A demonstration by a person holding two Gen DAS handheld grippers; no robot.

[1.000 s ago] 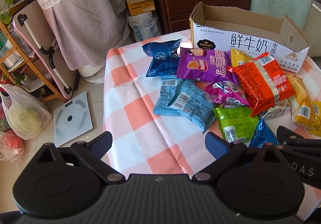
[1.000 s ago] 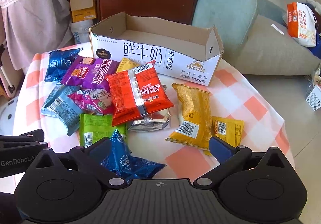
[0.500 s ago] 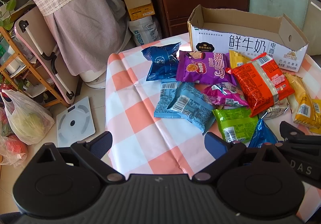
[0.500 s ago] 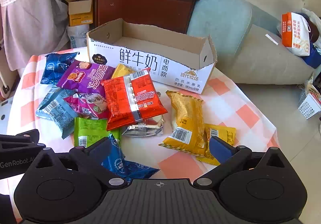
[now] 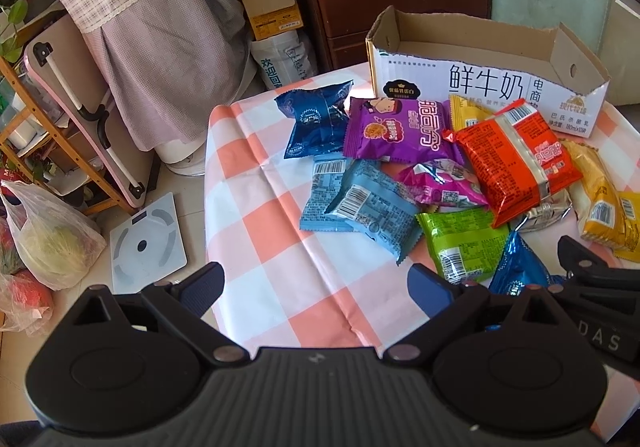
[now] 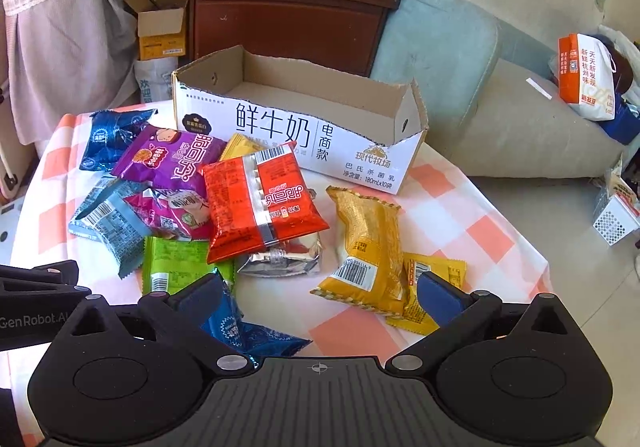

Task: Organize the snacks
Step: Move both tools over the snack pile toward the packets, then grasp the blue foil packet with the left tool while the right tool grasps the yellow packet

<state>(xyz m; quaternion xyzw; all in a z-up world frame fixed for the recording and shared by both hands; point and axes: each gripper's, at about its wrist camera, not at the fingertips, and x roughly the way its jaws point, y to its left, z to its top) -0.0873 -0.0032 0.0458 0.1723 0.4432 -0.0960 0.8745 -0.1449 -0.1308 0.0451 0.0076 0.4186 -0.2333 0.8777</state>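
Observation:
Several snack packets lie in a heap on the checked tablecloth (image 5: 256,183): a purple one (image 5: 396,135), a red one (image 6: 264,203), a light blue one (image 5: 372,211), a green one (image 5: 460,239), a dark blue one (image 5: 316,123) and a yellow one (image 6: 368,247). An empty open cardboard box (image 6: 304,127) stands behind them. My left gripper (image 5: 316,281) is open and empty above the near left of the table. My right gripper (image 6: 320,293) is open and empty above the near edge, close to a blue packet (image 6: 236,327) and the yellow ones.
A dark wooden cabinet (image 6: 288,23) and a sofa (image 6: 500,107) stand behind the table. Left of the table on the floor are a bathroom scale (image 5: 148,239), plastic bags (image 5: 52,239), a folded pink table (image 5: 84,103) and a wooden shelf.
Both grippers have drawn back and risen a little, so more of the room shows. The packets and the box have not moved. Both grippers stay open.

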